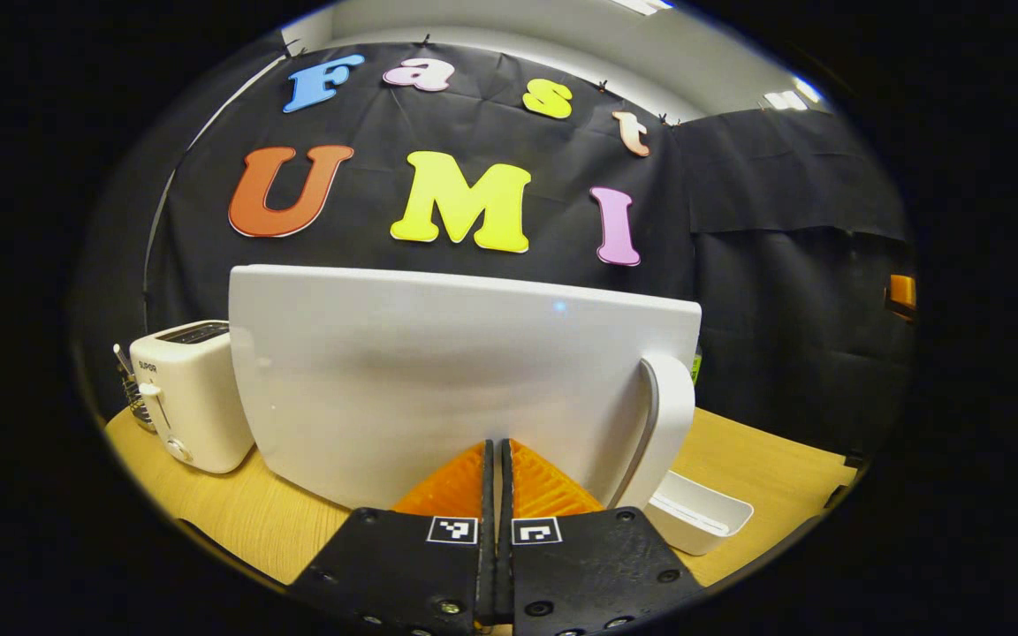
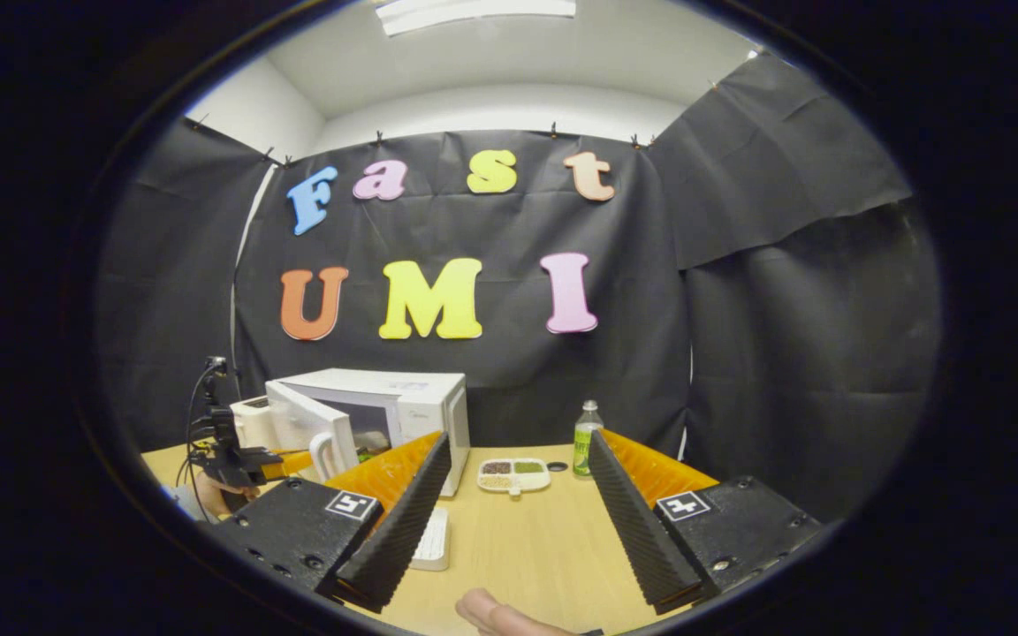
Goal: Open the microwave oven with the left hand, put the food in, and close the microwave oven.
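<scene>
1. Microwave oven (image 2: 403, 402): in the right gripper view it stands at the back left of the wooden table (image 2: 544, 539), its door (image 2: 306, 424) swung partly open toward me. I judge the opening step to be under way or nearly done.
2. Left gripper (image 1: 497, 468): in the left gripper view my fingers are pressed together with nothing between them, tips at or just short of the door's outer face (image 1: 438, 380); I cannot tell whether they touch. The door handle (image 1: 668, 424) lies just to the right of them.
3. Right gripper (image 2: 518, 495): my fingers are spread wide and carry nothing, hovering above the table.
4. Food tray (image 2: 514, 474): a divided dish with portions in its compartments, resting on the table just right of the oven and beside a green-labelled bottle (image 2: 587, 427). It is not yet picked up.
5. Toaster (image 1: 195, 393): stands left of the oven, not part of the task.
6. Remaining, in my judgement: finish swinging the door, load the tray, shut the door.
</scene>
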